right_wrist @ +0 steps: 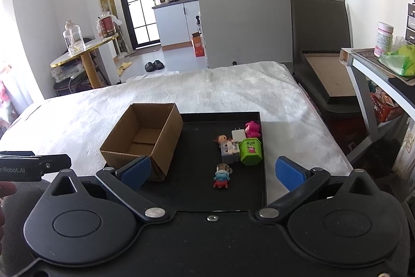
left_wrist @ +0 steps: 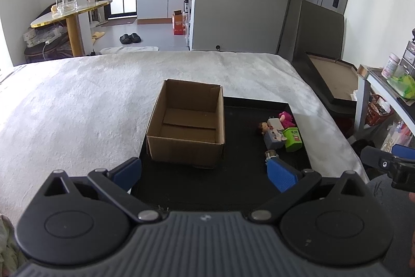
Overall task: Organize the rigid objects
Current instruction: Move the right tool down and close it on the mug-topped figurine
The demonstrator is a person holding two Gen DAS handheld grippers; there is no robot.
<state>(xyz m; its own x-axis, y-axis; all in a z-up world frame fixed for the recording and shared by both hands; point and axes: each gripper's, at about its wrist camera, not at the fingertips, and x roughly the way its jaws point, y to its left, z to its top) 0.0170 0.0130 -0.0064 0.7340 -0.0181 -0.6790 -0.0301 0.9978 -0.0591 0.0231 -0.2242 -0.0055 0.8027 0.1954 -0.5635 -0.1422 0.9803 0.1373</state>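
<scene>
An open cardboard box (right_wrist: 141, 139) sits at the left of a black tray (right_wrist: 202, 118) on a white-covered bed (right_wrist: 77, 116). To its right, small toys cluster beside a green box (right_wrist: 250, 151). Left gripper (left_wrist: 205, 174) and right gripper (right_wrist: 212, 174) hover spread wide, holding nothing.

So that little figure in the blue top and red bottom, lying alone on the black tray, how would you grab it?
I'd probably use the right gripper, already open with the small figure between its fingers. Come straight down from above and close across the narrow body, below the round head. It lies apart from the cluster by the green box, so both sides are free for the fingers.
</scene>
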